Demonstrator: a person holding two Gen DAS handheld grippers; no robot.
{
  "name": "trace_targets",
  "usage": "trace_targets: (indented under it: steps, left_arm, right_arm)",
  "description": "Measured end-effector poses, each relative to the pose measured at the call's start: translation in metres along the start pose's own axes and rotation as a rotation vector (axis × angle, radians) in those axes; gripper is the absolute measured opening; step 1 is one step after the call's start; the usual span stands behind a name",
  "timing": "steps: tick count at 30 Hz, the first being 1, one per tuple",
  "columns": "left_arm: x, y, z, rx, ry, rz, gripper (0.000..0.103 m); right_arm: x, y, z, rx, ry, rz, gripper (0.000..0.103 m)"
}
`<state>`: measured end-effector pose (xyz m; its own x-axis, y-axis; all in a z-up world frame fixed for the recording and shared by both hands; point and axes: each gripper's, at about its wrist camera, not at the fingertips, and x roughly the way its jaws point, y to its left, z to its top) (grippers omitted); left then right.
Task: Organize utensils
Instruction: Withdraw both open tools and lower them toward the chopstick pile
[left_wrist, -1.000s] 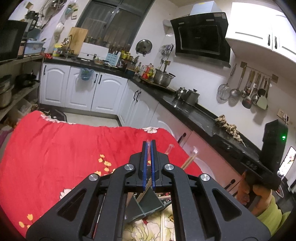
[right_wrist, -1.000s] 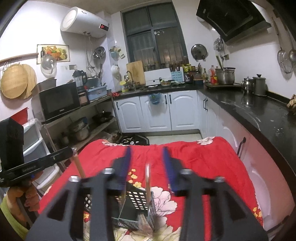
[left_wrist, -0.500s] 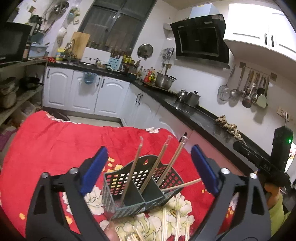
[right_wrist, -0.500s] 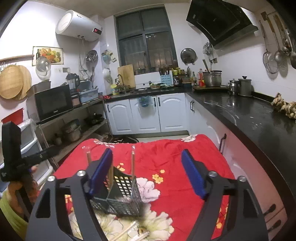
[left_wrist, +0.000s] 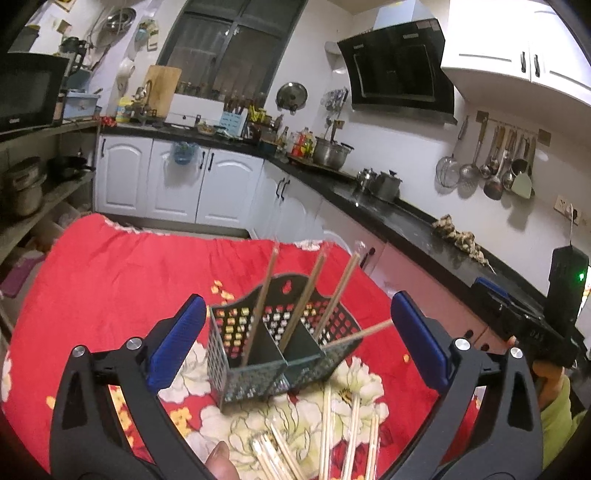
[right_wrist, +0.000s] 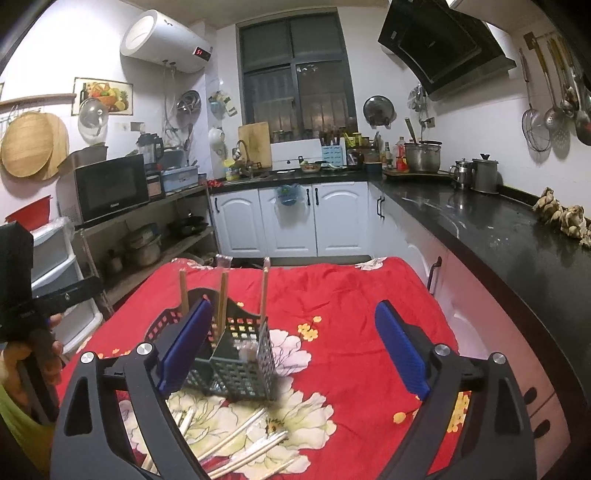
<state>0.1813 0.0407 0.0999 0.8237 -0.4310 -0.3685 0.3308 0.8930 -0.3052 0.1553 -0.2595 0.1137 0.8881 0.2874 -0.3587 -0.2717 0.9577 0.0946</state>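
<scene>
The bench is covered by a red cloth printed with large white and small yellow flowers. A dark perforated utensil basket stands on the cloth, over the white blooms, with chopsticks leaning upright in its compartments and one sticking out low to the side. Nearer the cameras, a loose scatter of pale chopsticks lies flat on the cloth, just beside the basket's base.

White cabinets, black counter, dark window.
</scene>
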Motion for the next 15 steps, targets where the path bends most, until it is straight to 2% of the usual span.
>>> trace_targets:
  steps: [15]
  left_arm:
    - [-0.003,-0.013,-0.036,0.019,0.051,0.007,0.092]
  right_arm:
    - [-0.002,0.016,-0.031,-0.034,0.067,0.026,0.088]
